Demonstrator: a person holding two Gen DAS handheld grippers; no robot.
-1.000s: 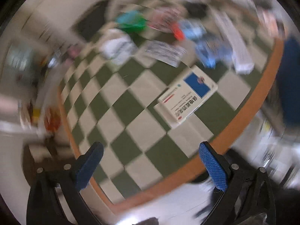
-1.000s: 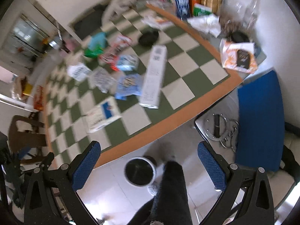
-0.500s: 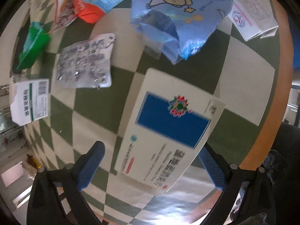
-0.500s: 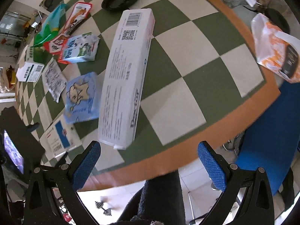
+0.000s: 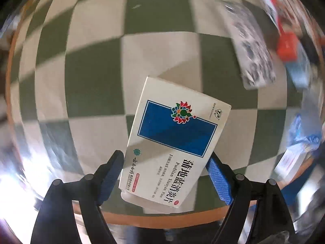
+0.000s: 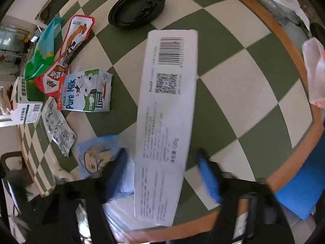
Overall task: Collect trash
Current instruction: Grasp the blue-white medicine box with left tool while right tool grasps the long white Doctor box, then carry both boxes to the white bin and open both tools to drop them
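Observation:
A white medicine box (image 5: 178, 138) with a blue panel lies on the green-and-white chequered table (image 5: 97, 81) near its orange rim. My left gripper (image 5: 164, 158) points down over it. Its jaws are closing, with the box's near end between the blue pads, which stand right at its sides. In the right wrist view a long white box (image 6: 166, 111) with a barcode lies on the table (image 6: 243, 85). My right gripper (image 6: 161, 154) straddles its near half. Its jaws are closing too, blurred, with a gap showing on each side.
Left of the long box lie a blue cartoon wrapper (image 6: 97, 154), a foil packet (image 6: 59, 128), a milk carton (image 6: 87, 91), a red snack packet (image 6: 67, 46) and a green bag (image 6: 42, 50). A black dish (image 6: 138, 6) sits behind. A blue chair (image 6: 300, 187) stands past the rim.
Both grippers came down toward the table. The left one rolled and now has the medicine box between its narrower jaws. The right one dropped over the long box, and its jaws narrowed.

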